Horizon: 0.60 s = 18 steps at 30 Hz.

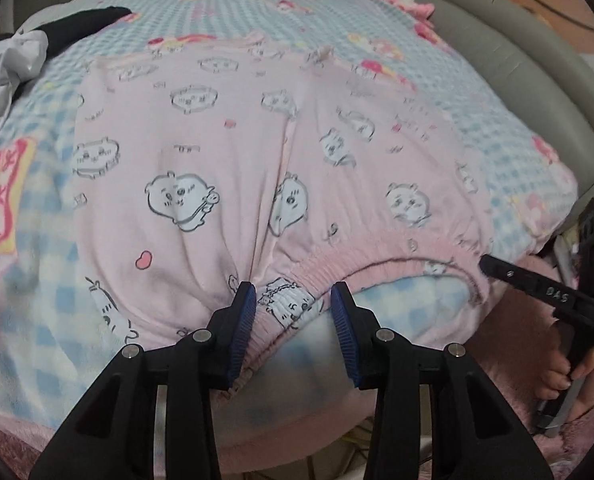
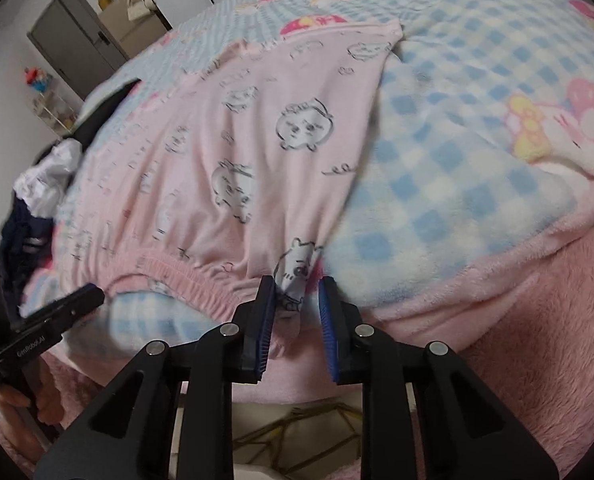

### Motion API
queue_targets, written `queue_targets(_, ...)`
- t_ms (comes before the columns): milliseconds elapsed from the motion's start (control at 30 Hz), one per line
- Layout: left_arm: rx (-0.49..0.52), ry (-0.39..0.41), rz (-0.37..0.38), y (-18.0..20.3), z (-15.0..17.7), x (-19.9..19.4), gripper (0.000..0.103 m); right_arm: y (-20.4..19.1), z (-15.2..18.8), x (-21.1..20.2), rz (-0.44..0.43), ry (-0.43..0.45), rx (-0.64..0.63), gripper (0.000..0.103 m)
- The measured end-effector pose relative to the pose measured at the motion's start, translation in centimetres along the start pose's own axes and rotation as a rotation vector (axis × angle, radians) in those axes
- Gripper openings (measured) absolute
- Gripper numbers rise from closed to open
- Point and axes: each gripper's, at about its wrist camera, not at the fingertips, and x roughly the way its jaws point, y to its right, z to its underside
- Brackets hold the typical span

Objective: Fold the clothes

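Pink pyjama pants (image 1: 217, 152) (image 2: 257, 140) with a white cartoon print lie flat on a blue checked blanket (image 1: 497, 140) (image 2: 457, 160). Their elastic waistband (image 1: 377, 256) (image 2: 177, 270) is nearest me. My left gripper (image 1: 293, 292) holds the waistband's bunched left corner between its blue pads. In the right wrist view it shows from the side (image 2: 95, 294). My right gripper (image 2: 297, 286) pinches the waistband's right corner, and its tip shows at the far right (image 1: 487, 262). Creases fan out from both grips. The band arches slightly off the blanket between them.
A heap of black and white clothes (image 1: 17, 56) (image 2: 45, 184) lies at the bed's far left. A grey padded frame (image 1: 517, 60) runs along the right side. A fluffy pink cover (image 2: 497, 320) hangs over the near edge. A hand (image 1: 577, 376) holds the right gripper's handle.
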Motion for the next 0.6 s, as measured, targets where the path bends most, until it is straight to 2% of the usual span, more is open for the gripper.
queue_targets(100,0.041,0.039,0.039,1.1,-1.3,-0.3,0.041,-0.6,-0.4,-0.2,-0.049,0.009,-0.016,0.02)
queue_targets(200,0.089,0.009,0.075,3.1,-2.5,1.2,0.041,-1.8,-1.0,0.2,0.012,0.02,-0.062,0.008)
queue_targets(333,0.138,-0.031,0.1,5.4,-3.2,3.3,0.041,-0.4,-0.7,-1.1,0.038,0.053,-0.025,0.006)
queue_targets(433,0.111,-0.046,0.149,5.9,-3.0,4.1,0.041,0.4,-0.7,-1.1,-0.027,0.04,0.013,0.006)
queue_targets(533,0.096,-0.058,0.146,5.6,-2.4,4.4,0.041,1.1,-1.0,-0.9,-0.101,0.016,0.055,0.007)
queue_targets(600,0.079,-0.065,0.155,5.2,-2.0,4.6,0.041,0.9,-1.0,-0.7,-0.113,0.003,0.057,0.007)
